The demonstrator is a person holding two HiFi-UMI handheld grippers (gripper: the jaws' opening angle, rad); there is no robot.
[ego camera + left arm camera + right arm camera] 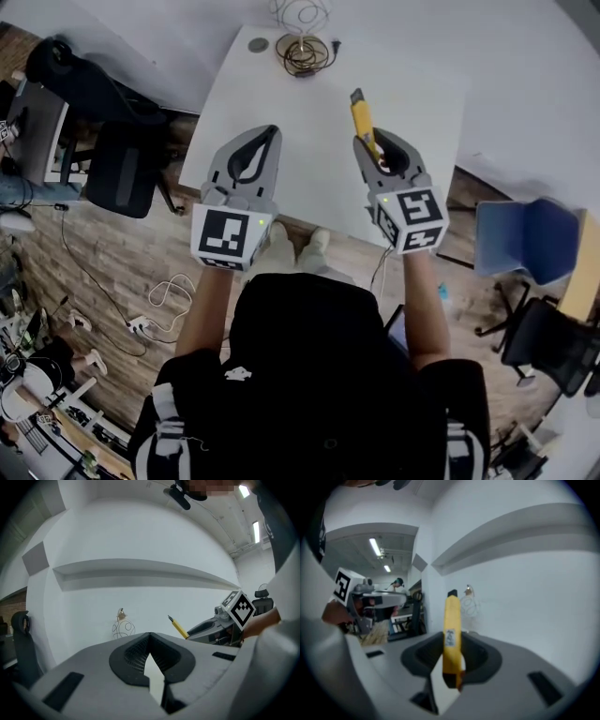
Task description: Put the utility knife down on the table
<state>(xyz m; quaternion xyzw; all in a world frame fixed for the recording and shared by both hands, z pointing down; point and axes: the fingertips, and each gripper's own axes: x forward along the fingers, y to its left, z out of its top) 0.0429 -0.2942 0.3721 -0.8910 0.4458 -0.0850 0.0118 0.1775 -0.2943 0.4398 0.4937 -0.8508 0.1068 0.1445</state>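
A: Grippers, quick. What is the right one doing?

B: The right gripper is clamping the utility knife. Its jaws are pressing on the yellow body from both sides, set only as wide as the handle. The dark tip is sticking out past the jaws and pointing to about 12 o'clock in the head view.

A: And where is the knife sitting?

B: It is hanging over the white table, at roughly 1 o'clock from the table's middle. No view is showing whether it is touching the top.

A: Left one?

B: The left gripper is carrying nothing. Its jaw tips are meeting. It is hovering over the table's near edge, at 9 o'clock from the right gripper, and the two are well apart.

A: Counts?

B: Two grippers and one knife. One wire ornament is standing at the table's far edge, at 12 o'clock. One small grey disc is lying just beside it, at its 9 o'clock. Off the table, one blue chair is standing at 3 o'clock and one black chair at 9 o'clock.

A: Anything lying on the ornament or the disc?

B: Nothing is showing on either.
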